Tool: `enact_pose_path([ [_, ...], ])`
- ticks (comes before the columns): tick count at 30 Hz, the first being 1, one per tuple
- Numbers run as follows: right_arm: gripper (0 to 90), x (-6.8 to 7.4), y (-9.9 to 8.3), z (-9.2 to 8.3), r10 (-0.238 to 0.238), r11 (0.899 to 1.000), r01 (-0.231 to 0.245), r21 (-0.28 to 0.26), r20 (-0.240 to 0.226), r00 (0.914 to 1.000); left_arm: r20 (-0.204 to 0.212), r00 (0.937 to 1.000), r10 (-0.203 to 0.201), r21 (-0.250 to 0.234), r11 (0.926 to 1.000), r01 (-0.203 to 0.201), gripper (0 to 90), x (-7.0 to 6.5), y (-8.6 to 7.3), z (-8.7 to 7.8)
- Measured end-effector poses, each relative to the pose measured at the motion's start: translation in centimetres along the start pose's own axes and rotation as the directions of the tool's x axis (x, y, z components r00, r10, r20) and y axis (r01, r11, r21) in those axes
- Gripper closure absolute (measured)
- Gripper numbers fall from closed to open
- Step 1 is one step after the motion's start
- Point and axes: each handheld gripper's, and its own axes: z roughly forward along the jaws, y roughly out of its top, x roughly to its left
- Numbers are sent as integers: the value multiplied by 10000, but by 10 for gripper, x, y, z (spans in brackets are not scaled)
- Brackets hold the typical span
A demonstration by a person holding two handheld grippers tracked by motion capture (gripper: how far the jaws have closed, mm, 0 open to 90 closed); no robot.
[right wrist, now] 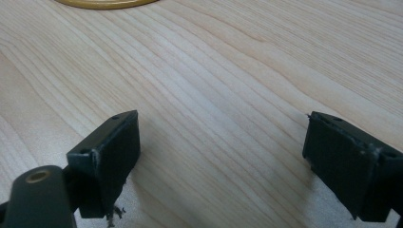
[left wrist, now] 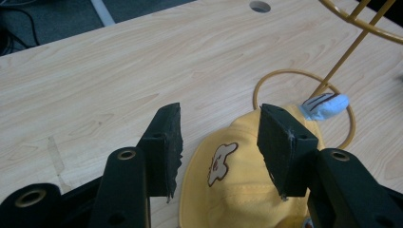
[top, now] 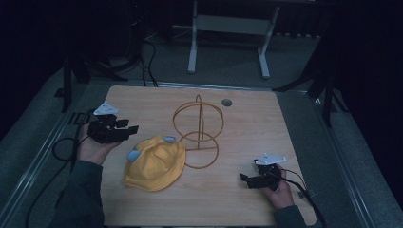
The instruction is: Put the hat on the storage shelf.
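Your left gripper (left wrist: 219,142) hovers with jaws parted over the yellow cap (top: 156,164), which lies on the table (top: 247,128) against the gold wire stand (top: 198,128); a careless pull could drag the stand along. Your right gripper (right wrist: 221,166) rests released over bare wood. The left gripper view reveals the cap's cartoon emblem (left wrist: 221,162).

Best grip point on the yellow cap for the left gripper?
Probably the near rim of the yellow cap, approached from its left, where the left gripper already hovers open. The cap lies flat and limp, so pinch a fold of the edge.
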Motion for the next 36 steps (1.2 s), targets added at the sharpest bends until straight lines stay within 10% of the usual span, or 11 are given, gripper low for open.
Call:
enact_pose_path([
  [36,119,0,0,0,9,10000,-9,-12,4,10000,178,9989,445,470,9979,-453,520,-12,2,-6],
])
